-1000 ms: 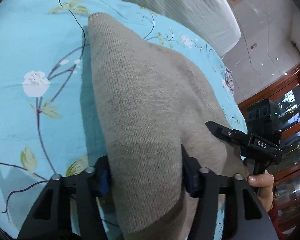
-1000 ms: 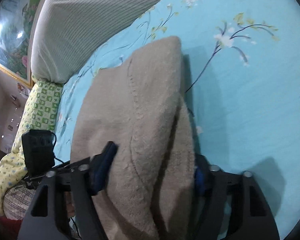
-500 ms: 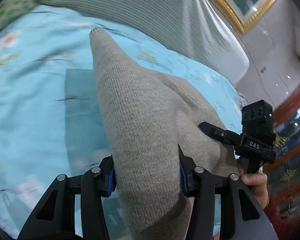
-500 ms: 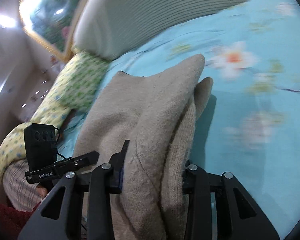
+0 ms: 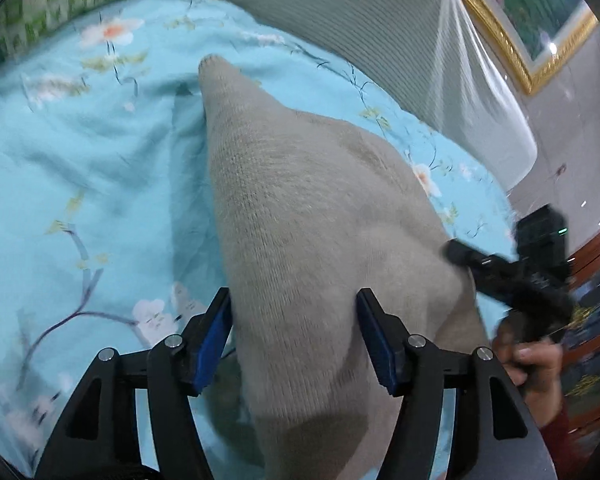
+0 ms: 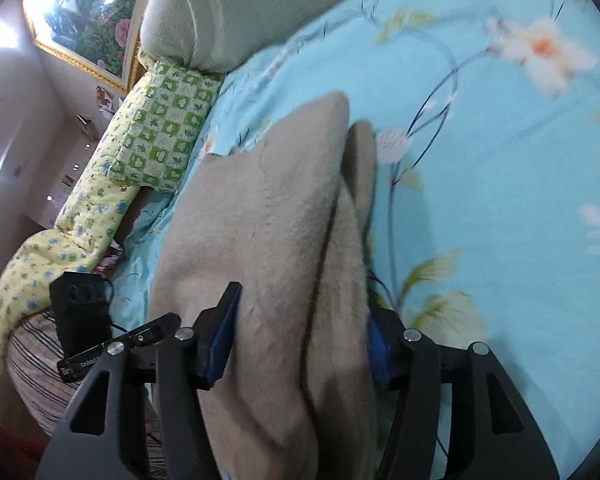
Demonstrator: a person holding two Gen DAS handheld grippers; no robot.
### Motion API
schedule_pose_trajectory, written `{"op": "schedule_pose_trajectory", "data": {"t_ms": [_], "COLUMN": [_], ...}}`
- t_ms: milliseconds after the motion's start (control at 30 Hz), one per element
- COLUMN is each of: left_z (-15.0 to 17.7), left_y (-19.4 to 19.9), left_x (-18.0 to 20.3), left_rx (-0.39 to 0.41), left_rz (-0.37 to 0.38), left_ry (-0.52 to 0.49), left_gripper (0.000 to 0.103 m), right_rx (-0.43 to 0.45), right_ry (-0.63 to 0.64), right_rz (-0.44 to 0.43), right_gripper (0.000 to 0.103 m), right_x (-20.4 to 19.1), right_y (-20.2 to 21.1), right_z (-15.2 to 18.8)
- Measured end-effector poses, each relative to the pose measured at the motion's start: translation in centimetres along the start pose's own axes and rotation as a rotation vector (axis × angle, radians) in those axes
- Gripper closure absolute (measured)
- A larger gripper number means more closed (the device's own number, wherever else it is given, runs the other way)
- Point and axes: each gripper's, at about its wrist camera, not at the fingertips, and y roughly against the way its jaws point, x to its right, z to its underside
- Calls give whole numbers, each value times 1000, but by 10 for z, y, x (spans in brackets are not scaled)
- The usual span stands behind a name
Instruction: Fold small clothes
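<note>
A beige knitted garment (image 5: 308,216) hangs stretched between my two grippers above a light blue flowered bedsheet (image 5: 80,168). My left gripper (image 5: 296,336) is shut on one edge of it, with the cloth bunched between the blue pads. My right gripper (image 6: 300,340) is shut on the other edge, where the garment (image 6: 268,216) shows two folded layers. The far tip of the garment points toward the headboard. The right gripper also shows at the right of the left wrist view (image 5: 512,276), held by a hand.
A grey ribbed headboard cushion (image 5: 380,32) runs along the far side of the bed. A green checked pillow (image 6: 164,120) and a yellow patterned one (image 6: 60,232) lie at the bed's side. A gold-framed painting (image 6: 88,20) hangs on the wall.
Both grippers have lifted and swung the garment toward the headboard; the views now show pillows and more of the headboard. The grip on the cloth is unchanged.
</note>
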Motion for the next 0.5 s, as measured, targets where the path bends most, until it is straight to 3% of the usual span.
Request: {"op": "schedule_pose_trajectory", "data": {"t_ms": [167, 300, 500], "left_z": [30, 61, 108], "left_y": [44, 56, 59], "left_x": [-4, 4, 19], "left_rx": [34, 11, -32], "left_rz": [-56, -161, -171], "left_ry": [-25, -63, -157], "left_gripper": [37, 37, 37], "right_rx": [78, 85, 56], "right_ry": [38, 45, 106], "right_rz": [70, 97, 111], "right_gripper": [45, 45, 45], "right_x": [-13, -23, -38], "right_y": [49, 63, 58], "right_z": [23, 52, 84]}}
